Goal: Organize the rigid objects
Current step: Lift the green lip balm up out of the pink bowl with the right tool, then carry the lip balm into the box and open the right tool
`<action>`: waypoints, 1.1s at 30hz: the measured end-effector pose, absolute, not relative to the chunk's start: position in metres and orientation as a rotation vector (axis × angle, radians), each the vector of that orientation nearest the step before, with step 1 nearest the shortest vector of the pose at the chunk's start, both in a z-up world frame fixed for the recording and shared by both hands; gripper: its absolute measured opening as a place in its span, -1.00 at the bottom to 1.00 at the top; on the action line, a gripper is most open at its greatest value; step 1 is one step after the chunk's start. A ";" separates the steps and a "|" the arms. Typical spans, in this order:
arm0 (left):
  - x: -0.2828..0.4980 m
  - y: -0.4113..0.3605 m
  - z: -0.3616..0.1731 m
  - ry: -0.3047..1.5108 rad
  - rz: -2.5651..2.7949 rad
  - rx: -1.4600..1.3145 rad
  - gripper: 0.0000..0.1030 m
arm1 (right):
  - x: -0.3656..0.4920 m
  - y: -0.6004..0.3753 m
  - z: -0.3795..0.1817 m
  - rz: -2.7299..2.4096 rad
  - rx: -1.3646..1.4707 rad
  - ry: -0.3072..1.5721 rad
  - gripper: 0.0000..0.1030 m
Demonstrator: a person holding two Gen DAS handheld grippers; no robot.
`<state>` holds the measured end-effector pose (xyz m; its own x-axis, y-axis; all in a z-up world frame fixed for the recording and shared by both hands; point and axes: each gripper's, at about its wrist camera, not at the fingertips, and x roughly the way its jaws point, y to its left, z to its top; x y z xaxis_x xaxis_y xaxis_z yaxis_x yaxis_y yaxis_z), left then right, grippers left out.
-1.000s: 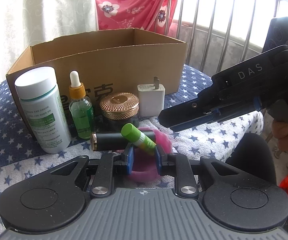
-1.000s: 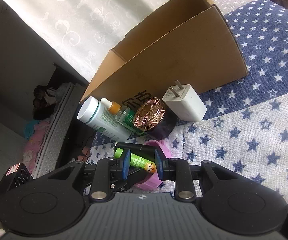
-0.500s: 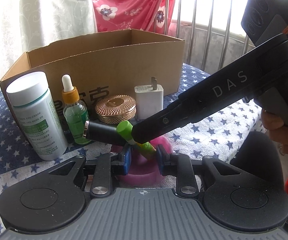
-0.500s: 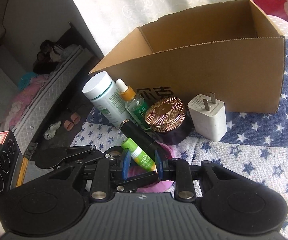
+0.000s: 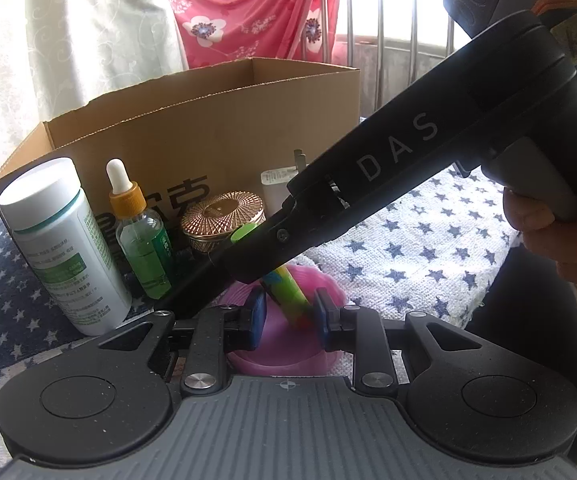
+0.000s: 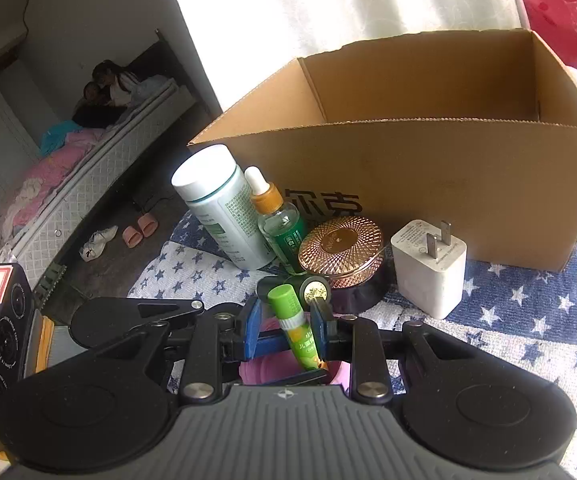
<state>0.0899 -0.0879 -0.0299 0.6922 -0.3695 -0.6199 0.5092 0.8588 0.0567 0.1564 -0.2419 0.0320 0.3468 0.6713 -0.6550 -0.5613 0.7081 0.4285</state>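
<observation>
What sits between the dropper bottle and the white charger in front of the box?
The rose-gold lidded jar stands between the dropper bottle and the white charger; the right wrist view shows it best.

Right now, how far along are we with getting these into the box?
Nothing looks done: the visible part of the cardboard box is empty. In hand: the right gripper pinches the green stick. Left outside: white bottle, dropper bottle, gold-lidded jar, charger, black tube, pink cup.
</observation>
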 end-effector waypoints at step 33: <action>0.170 -0.039 0.091 0.518 -0.369 0.189 -0.61 | 0.222 -0.177 0.155 0.856 0.145 0.729 -0.67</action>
